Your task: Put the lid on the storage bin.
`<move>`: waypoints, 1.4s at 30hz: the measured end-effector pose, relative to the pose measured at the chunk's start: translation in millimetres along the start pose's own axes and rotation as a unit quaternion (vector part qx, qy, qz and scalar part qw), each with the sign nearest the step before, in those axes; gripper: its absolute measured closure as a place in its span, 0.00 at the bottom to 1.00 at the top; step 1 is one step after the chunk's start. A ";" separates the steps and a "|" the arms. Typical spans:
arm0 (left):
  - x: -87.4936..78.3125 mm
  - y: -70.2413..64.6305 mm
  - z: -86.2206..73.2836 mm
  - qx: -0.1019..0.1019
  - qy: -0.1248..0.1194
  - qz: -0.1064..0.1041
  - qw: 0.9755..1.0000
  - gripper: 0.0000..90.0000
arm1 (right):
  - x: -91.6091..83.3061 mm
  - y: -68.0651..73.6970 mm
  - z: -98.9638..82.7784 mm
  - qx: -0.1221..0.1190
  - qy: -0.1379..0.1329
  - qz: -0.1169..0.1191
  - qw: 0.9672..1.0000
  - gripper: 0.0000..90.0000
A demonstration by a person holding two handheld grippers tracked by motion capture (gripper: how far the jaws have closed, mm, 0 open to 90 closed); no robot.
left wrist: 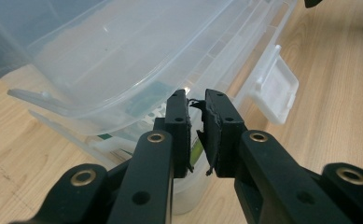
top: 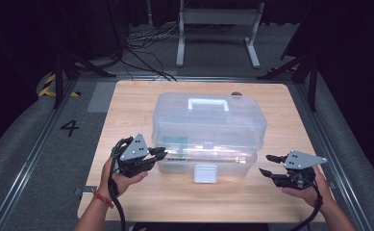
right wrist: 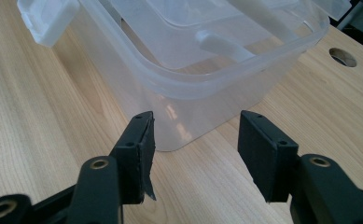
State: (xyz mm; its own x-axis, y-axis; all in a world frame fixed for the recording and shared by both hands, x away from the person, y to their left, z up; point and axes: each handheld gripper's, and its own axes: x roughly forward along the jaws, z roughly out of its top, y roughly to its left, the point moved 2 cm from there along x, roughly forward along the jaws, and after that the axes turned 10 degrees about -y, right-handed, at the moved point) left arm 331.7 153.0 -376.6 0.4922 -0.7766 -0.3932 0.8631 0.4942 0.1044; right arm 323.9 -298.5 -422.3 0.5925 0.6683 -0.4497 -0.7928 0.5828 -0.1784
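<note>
A clear plastic storage box [top: 208,120] with a white handle [top: 208,103] on its lid stands in the middle of the wooden table [top: 175,199]. A white latch [top: 205,173] hangs at its front. My left gripper [top: 161,153] is at the box's front left corner, tips against the lid's rim. In the left gripper view its jaws [left wrist: 196,100] stand nearly together with a thin slit and nothing visible between them, right by the box [left wrist: 100,60] and its latch [left wrist: 275,91]. My right gripper [top: 266,164] is open, just off the box's right end [right wrist: 207,93], jaws [right wrist: 195,123] wide apart and holding nothing.
A round hole [right wrist: 342,57] is cut in the table behind the box. Something green shows through the box wall [top: 175,143] at the left. A metal stand [top: 218,29] and cables lie on the floor beyond the table. Bare wood stretches in front of the box.
</note>
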 end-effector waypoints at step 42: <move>-8.6 -5.3 -76.8 -0.002 0.153 0.053 0.987 0.36 | -11.4 -7.3 -30.5 -0.012 0.045 -0.012 0.999 0.48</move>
State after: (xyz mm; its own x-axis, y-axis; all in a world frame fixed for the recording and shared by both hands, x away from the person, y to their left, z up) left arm 314.2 187.1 -443.9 0.5211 -0.5664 -0.6385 0.8081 0.5681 0.1556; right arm 318.5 -324.4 -442.5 0.5966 0.6099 -0.5216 -0.7827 0.5856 -0.2106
